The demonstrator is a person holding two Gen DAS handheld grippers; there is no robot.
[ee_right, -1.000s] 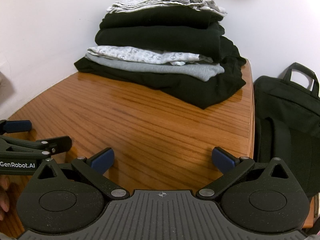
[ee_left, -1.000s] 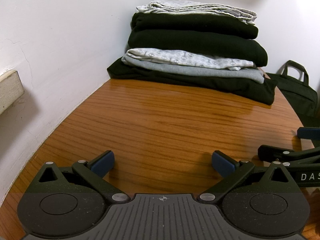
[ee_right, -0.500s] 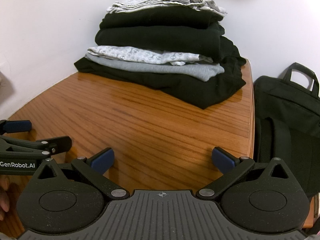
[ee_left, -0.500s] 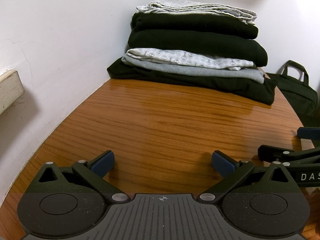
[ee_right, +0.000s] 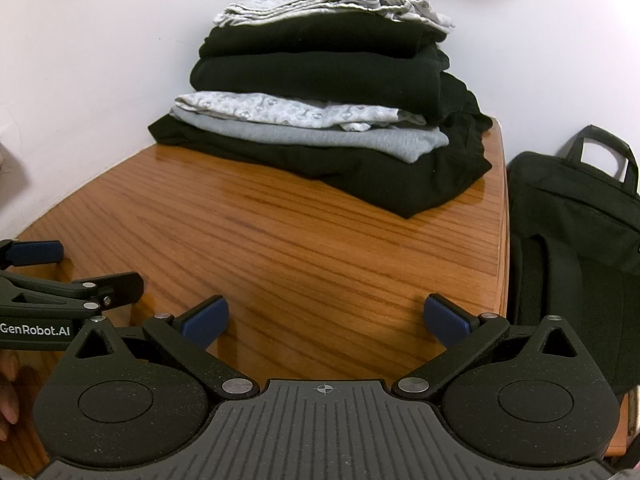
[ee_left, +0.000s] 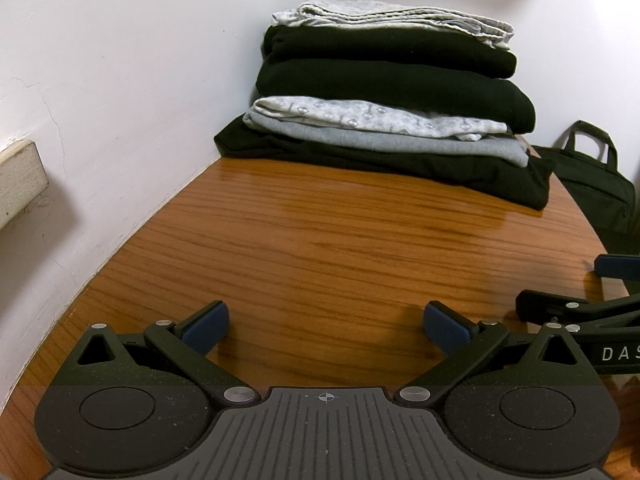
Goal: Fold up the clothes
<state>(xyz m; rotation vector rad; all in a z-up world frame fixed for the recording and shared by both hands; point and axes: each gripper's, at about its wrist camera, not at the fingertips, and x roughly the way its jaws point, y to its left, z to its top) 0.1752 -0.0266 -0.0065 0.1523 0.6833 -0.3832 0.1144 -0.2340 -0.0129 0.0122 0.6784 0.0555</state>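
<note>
Clothes: a stack of folded clothes (ee_left: 384,112) sits at the far end of the tabletop (ee_left: 340,248), pushed into the far left corner against the white wall (ee_left: 120,80).
Stack, top to bottom: a pale patterned piece (ee_left: 392,20), two thick black pieces, a second patterned piece, a grey piece (ee_right: 320,134), and a black piece (ee_right: 380,180) at the bottom that spreads out to the far right edge.
Unfolded garment: none is visible in either view; the near and middle part of the tabletop has no cloth on it.
Left gripper (ee_left: 326,322): jaws spread wide, nothing between them, low above the near edge of the tabletop.
Right gripper (ee_right: 326,318): jaws also spread wide and empty, just beside the left one, near the near right corner.
Beside the table: a black bag (ee_right: 572,240) stands past the right edge, apart from the stack.
Step in hand: I judge it is a pause between garments, or the end of the task, because every piece in view is already folded.
Next move: if more clothes remain, one must be fetched from outside the views and spread flat on the free wood in front of the stack; both grippers are ready for that.
</note>
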